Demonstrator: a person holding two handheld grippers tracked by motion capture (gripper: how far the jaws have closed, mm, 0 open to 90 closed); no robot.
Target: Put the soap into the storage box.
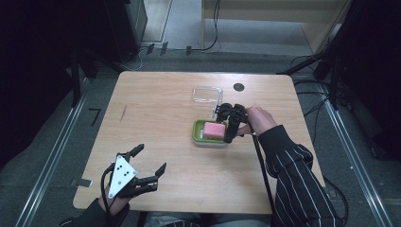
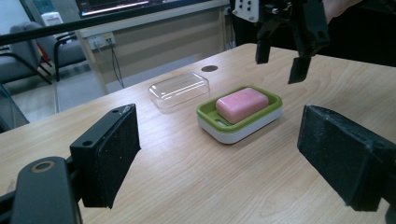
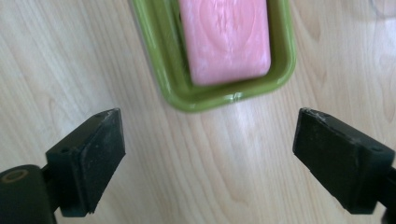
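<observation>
The pink soap bar in the green soap dish looks firm, light and slippery, best pinched across its long sides by the spread, empty right hand-held gripper.

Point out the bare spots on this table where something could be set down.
Bare wood: the table's whole left half, from the clear lid down to the left claw, and the near edge between both forearms. Crowded: the green soap dish, lid and right claw bunch together right of centre.
</observation>
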